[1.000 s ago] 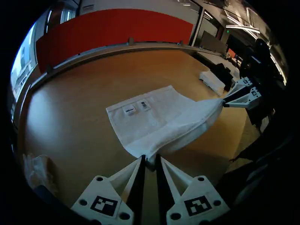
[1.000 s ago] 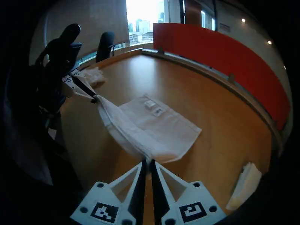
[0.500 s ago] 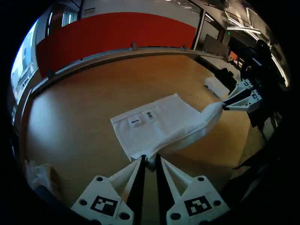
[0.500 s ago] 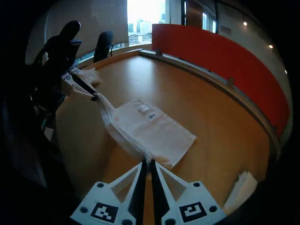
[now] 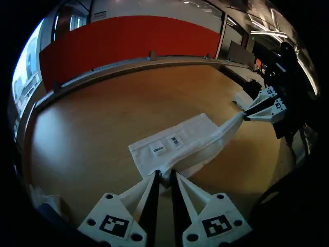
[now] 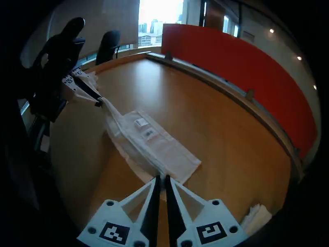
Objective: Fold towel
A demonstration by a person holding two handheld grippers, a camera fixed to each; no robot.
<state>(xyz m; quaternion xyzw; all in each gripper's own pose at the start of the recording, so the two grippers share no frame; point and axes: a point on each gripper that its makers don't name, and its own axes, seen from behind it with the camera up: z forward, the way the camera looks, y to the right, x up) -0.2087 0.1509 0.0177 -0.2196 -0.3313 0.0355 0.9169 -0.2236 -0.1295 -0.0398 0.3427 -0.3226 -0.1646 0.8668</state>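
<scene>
The broad brown wooden table (image 5: 94, 123) carries a white cloth towel (image 5: 187, 140) near its middle, partly folded, its near edge lifted above the tabletop. The white plastic left gripper (image 5: 164, 178) is clamped on one end of that edge, the white plastic right gripper (image 6: 161, 181) on the other.

No legible writing anywhere. Two small tags (image 5: 157, 148) on the towel (image 5: 193, 133) carry dark print, too small to read. Square black-and-white markers (image 5: 115, 225) on the left gripper (image 5: 164, 176): patterns only, no letters.
</scene>
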